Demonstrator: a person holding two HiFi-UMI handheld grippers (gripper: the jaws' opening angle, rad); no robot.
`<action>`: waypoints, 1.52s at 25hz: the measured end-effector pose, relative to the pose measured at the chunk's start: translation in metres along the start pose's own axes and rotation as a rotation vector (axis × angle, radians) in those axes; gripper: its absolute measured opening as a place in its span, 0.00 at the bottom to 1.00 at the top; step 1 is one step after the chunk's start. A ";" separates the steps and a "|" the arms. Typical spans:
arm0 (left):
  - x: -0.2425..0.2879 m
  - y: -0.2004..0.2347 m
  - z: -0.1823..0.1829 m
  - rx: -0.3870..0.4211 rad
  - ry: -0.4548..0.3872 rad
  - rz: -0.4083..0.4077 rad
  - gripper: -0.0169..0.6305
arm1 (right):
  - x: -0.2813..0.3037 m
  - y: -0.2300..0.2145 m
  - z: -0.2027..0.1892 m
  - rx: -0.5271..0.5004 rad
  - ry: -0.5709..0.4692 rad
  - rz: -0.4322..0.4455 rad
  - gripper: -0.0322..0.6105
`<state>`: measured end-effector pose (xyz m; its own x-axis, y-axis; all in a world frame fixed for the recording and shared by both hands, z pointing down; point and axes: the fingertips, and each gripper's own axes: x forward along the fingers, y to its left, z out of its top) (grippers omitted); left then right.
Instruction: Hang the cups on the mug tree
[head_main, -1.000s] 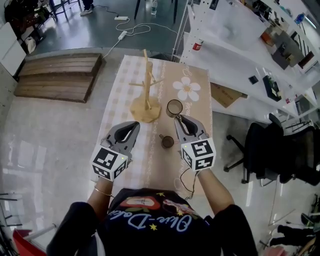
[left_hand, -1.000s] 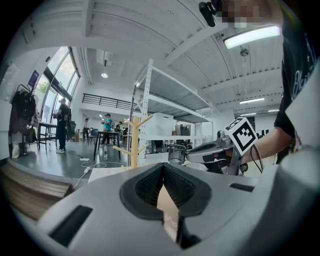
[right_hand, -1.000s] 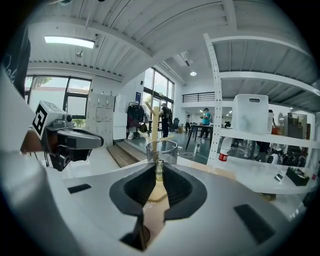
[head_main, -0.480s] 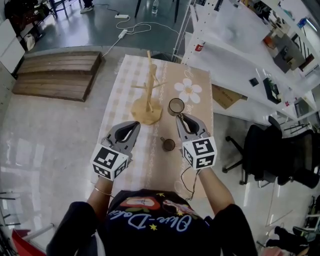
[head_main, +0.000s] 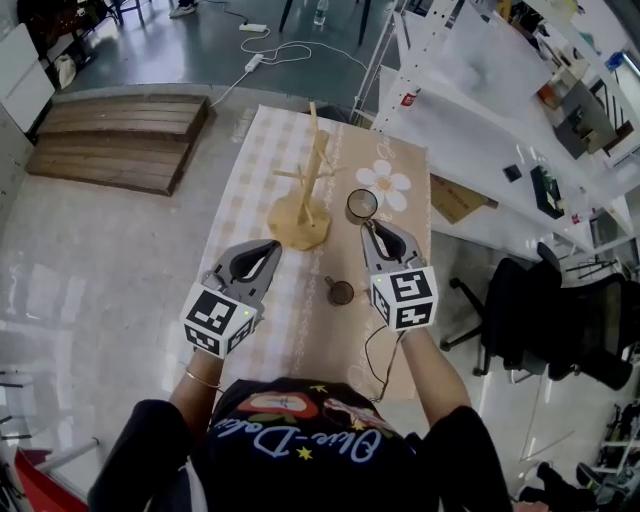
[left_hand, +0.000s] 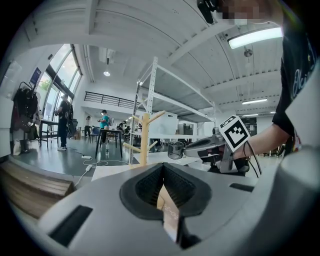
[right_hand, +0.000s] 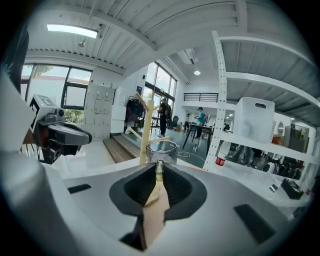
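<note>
A wooden mug tree stands on the table; its pegs are bare. My right gripper is shut on the handle of a clear glass cup, just right of the tree's base. In the right gripper view the glass cup sits straight ahead of the jaws, with the mug tree behind it. A small brown cup rests on the table between the grippers. My left gripper is shut with nothing in it, near the tree's base. The left gripper view shows the mug tree and the glass cup.
The table carries a checked cloth with a flower print. A white shelf rack stands close on the right, and a black office chair is beside it. A wooden pallet lies on the floor to the left.
My right gripper has carried the glass cup a little forward, away from the small brown cup. The left gripper has stayed about where it was.
</note>
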<state>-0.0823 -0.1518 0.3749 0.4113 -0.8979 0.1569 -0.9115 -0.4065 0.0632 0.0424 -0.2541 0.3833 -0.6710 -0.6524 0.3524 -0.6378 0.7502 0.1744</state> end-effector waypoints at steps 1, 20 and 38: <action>-0.001 0.001 0.000 0.001 0.001 0.001 0.04 | 0.002 0.000 0.001 0.001 0.001 -0.002 0.13; -0.011 0.020 -0.007 -0.012 0.000 0.047 0.04 | 0.027 -0.027 0.005 -0.008 0.046 -0.030 0.12; -0.016 0.033 -0.017 -0.059 0.015 0.085 0.04 | 0.045 -0.022 0.003 0.020 0.038 -0.006 0.12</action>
<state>-0.1188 -0.1479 0.3914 0.3324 -0.9260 0.1791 -0.9422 -0.3176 0.1066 0.0250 -0.3004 0.3926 -0.6527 -0.6518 0.3861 -0.6495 0.7438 0.1578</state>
